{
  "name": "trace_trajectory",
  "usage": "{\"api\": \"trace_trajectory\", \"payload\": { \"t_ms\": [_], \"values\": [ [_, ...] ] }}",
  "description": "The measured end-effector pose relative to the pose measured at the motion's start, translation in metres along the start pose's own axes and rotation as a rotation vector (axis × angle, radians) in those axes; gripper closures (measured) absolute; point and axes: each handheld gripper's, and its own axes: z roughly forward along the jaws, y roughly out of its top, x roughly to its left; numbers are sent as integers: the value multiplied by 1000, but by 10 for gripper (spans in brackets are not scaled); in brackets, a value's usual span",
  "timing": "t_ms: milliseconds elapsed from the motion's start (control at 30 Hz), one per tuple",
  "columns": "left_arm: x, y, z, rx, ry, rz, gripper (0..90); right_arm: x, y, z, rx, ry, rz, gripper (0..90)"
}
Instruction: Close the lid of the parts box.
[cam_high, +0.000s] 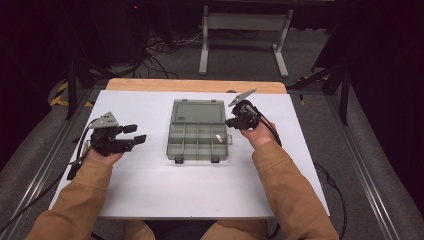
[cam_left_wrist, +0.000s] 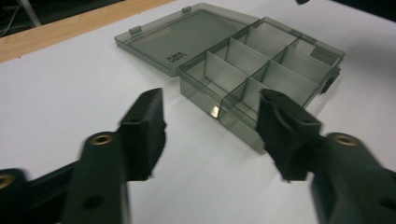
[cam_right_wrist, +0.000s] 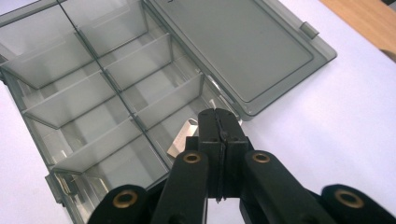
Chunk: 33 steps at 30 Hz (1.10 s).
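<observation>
Smoky translucent plastic organizer box (cam_high: 197, 131) lies open at mid-desk (cam_high: 150, 190), lid flat behind its compartments; a small metal piece (cam_right_wrist: 180, 139) sits in one compartment. Right claw (cam_right_wrist: 218, 122) — pressed together, empty — hovers above it; left claw (cam_left_wrist: 210, 126) stands apart, empty. Likely light, rigid, slippery: grip a side wall.

White table (cam_high: 150, 195) carries an open compartment box (cam_high: 198, 131), seemingly plastic.
</observation>
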Motion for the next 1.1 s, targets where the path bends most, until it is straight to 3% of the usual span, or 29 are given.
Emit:
{"api": "trace_trajectory", "payload": {
  "t_ms": [133, 267, 300, 433, 567, 767, 867, 1100],
  "values": [
    [4, 13, 8, 68, 29, 26, 634, -4, -2, -5, -9, -10, 4, 900],
    [7, 21, 15, 99, 31, 32, 755, -10, -2, -6, -7, -15, 9, 900],
    [8, 23, 18, 108, 36, 26, 755, -10, -2, -6, -7, -15, 9, 900],
    [12, 31, 28, 147, 63, 38, 890, -17, -3, -3, -1, -15, 11, 900],
    [16, 39, 39, 194, 69, 42, 900, -20, -3, 0, -1, -16, 7, 900],
    [26, 49, 53, 216, 65, 31, 900, -30, 0, 0, 3, -25, 16, 900],
    [31, 52, 64, 228, 78, 8, 900, -37, 1, 2, 17, -24, 17, 900],
    [39, 61, 85, 280, 108, 16, 900, -48, -1, 8, 28, -39, 33, 900]
  ]
}}
